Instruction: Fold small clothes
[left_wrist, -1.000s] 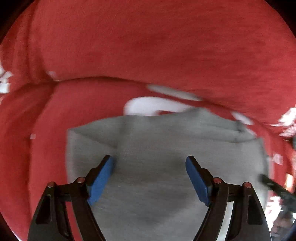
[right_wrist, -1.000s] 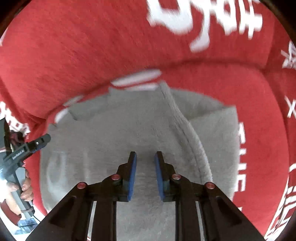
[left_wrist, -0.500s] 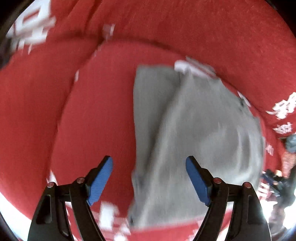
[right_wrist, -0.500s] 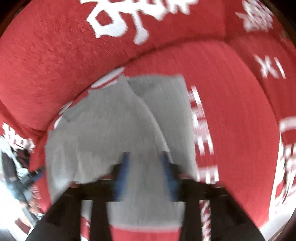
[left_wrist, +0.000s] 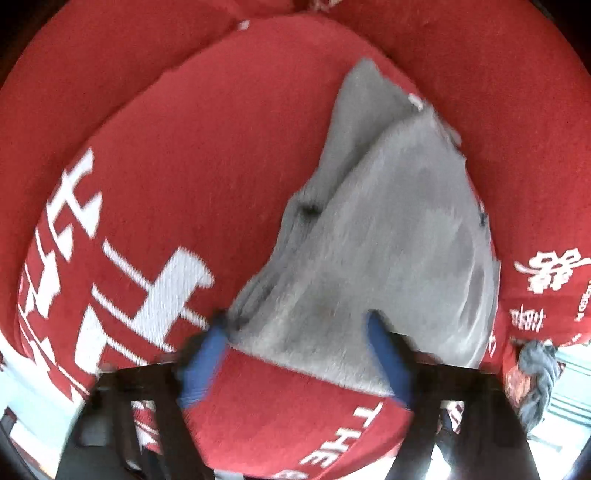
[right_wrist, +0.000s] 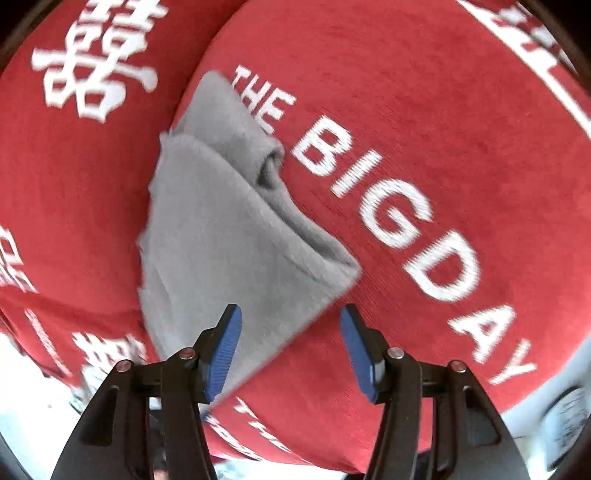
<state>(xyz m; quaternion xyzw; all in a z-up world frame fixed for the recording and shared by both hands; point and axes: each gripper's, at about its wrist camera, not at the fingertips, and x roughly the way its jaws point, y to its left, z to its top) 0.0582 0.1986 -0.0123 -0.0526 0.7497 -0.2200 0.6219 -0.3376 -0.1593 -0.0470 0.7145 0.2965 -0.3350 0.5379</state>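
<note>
Grey garment (left_wrist: 388, 236) is lying folded on the red cushion (left_wrist: 207, 155), layers overlapping, one rolled fold (right_wrist: 269, 162) sitting just beside the white "THE BIG DAY" lettering (right_wrist: 391, 206). Left gripper (left_wrist: 299, 354) is hovering over the garment's near edge, blue pads wide apart, gripping nothing; that view is blurring. Right gripper (right_wrist: 291, 347) is hanging spread over the garment's near corner, also empty.

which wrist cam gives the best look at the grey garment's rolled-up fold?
Right wrist. The grey garment is sharp there, and the rolled fold faces the camera. Left wrist shows the garment larger but motion-blurred; layered edges show, the roll itself doesn't.
</note>
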